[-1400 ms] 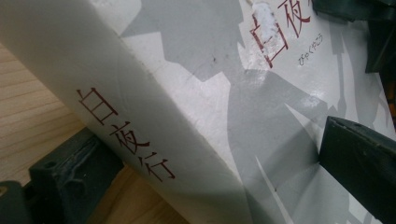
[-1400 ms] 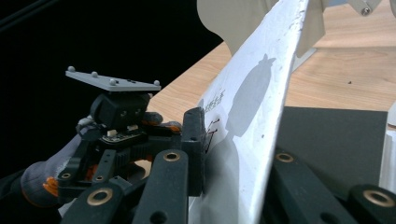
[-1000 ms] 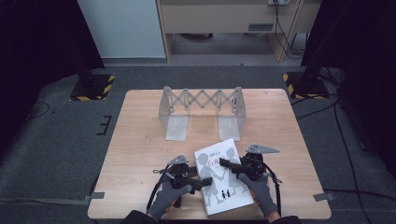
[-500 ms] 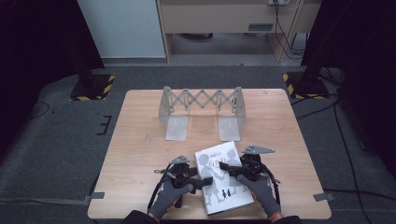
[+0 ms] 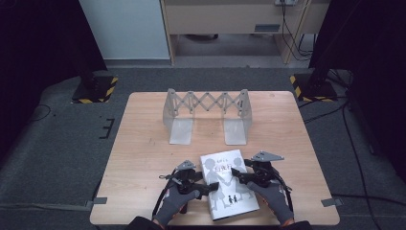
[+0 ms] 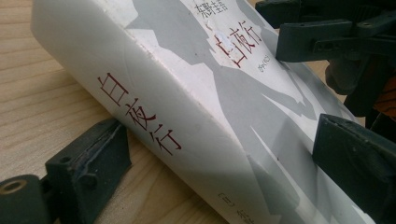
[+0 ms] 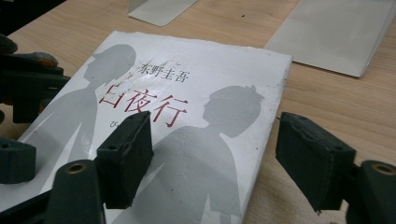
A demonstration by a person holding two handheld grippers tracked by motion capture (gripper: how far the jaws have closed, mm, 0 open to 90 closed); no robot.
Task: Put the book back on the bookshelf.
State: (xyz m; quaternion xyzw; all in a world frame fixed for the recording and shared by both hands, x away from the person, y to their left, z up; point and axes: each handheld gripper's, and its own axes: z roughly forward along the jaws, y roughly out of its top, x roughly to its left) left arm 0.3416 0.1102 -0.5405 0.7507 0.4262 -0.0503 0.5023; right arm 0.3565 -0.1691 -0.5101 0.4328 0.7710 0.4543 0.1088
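Your two grippers sit at the near edge of the table (image 5: 143, 143), one on each long side of the book (image 5: 229, 184), which lies flat, cover up, close in front of you. Your left gripper (image 5: 203, 184) straddles the spine: one jaw is on the wood beside it, the other over the cover, and the pads stand wide around the book's thickness, though I cannot tell whether they press it. Your right gripper (image 5: 239, 175) has just been opening; one jaw hangs over the cover (image 7: 187, 116) and the other outside the page edge, above the bare wood, so nothing is pinched there. That placement looks like a bracket around the book, either to square it up or to get it lifted by the spine. Farther back, well apart from the book, an expanding metal book rack (image 5: 206, 112) stands upright with its two flat feet pointing toward you, likely where the book belongs. The tabletop is pale wood with nothing else on it. Beyond it lies grey carpet (image 5: 57, 143), two stands with yellow-and-black striped bases (image 5: 95, 88), and a pale cabinet (image 5: 220, 19) with cables trailing down.
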